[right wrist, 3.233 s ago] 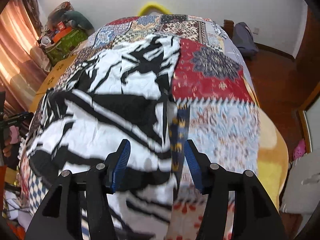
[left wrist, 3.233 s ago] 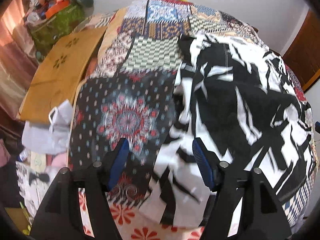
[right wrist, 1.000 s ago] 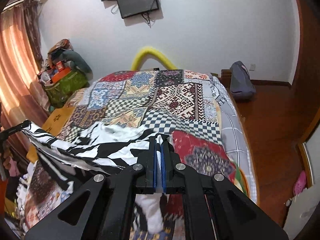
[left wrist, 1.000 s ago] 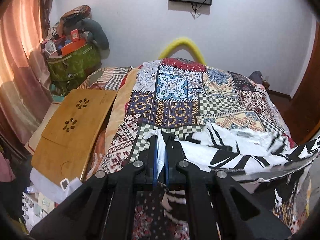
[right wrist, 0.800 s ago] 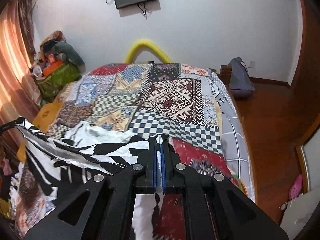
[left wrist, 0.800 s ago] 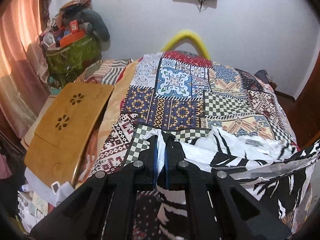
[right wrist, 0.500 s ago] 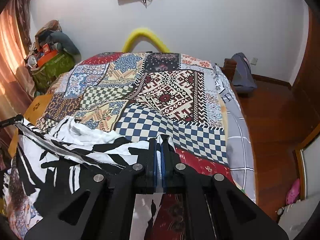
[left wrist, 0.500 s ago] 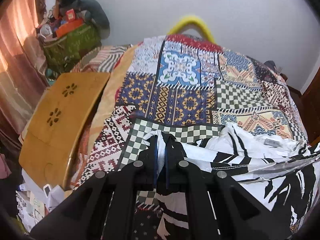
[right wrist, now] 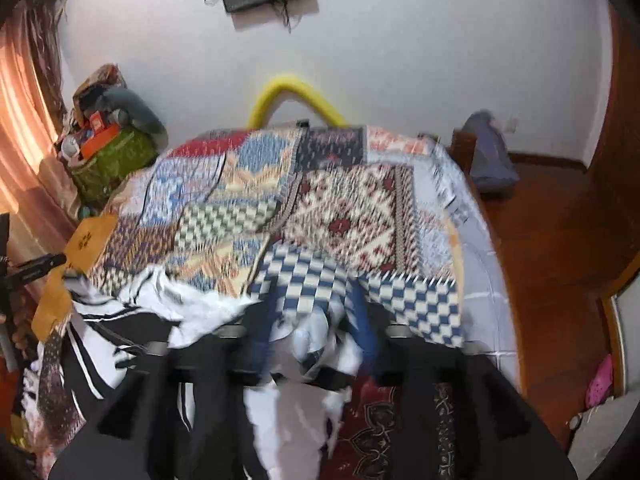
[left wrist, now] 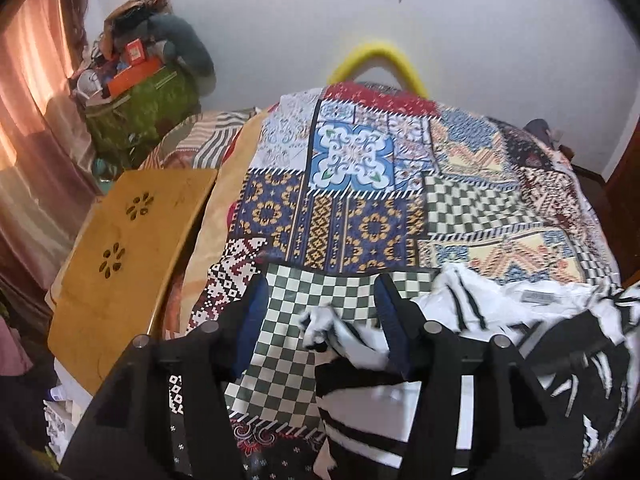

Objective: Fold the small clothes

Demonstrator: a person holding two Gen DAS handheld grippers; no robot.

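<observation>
A black-and-white patterned garment (left wrist: 500,344) lies on the patchwork bedspread (left wrist: 360,216), folded over on itself. My left gripper (left wrist: 320,312) is open, its blue pads either side of the garment's near-left corner, which lies loose between them. In the right wrist view the same garment (right wrist: 132,320) spreads to the left. My right gripper (right wrist: 314,312) is open with the garment's other corner bunched loose between its blue pads; this view is blurred.
A wooden lap tray (left wrist: 124,248) leans at the bed's left edge. A green bag with clutter (left wrist: 140,108) stands in the far left corner. A yellow hoop (left wrist: 376,60) is at the headboard. Wooden floor (right wrist: 560,240) lies right of the bed.
Both grippers held the garment's corners shut and carried them forward and down over the bed; now both have opened and the corners lie released on the bedspread.
</observation>
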